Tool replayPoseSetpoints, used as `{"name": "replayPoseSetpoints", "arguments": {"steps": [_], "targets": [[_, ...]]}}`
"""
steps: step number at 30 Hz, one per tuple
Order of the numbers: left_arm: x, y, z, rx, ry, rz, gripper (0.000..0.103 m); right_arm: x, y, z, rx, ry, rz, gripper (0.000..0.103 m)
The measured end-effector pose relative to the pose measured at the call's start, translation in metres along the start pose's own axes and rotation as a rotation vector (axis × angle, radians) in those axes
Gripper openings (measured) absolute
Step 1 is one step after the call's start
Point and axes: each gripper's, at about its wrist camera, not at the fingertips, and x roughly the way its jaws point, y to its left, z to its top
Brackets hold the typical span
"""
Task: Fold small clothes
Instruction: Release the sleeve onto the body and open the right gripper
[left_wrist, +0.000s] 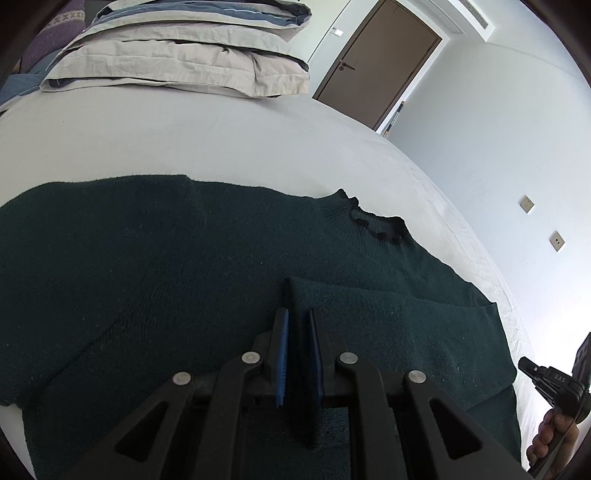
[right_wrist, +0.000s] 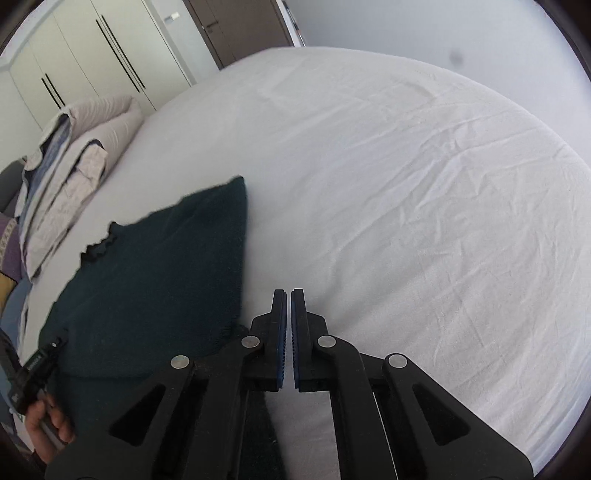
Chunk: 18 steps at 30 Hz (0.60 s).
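Dark green sweater (left_wrist: 184, 266), white sheet (right_wrist: 406, 184)

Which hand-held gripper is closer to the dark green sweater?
The left hand-held gripper: it is shut on a fold of the dark green sweater. The right hand-held gripper is shut and empty, over the white sheet just beside the sweater's edge.
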Motion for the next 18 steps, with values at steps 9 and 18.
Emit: {"name": "replayPoseSetpoints", "arguments": {"steps": [9,18], "targets": [[-0.007,0.018,0.007,-0.093,0.053,-0.082,0.017,0.030,0.040,-0.028,-0.092,0.136,0.037,0.004],[-0.171,0.131,-0.003,-0.338,-0.193,-0.036,0.082,-0.104,0.081,-0.041,-0.161,-0.201,0.039,0.071]]}}
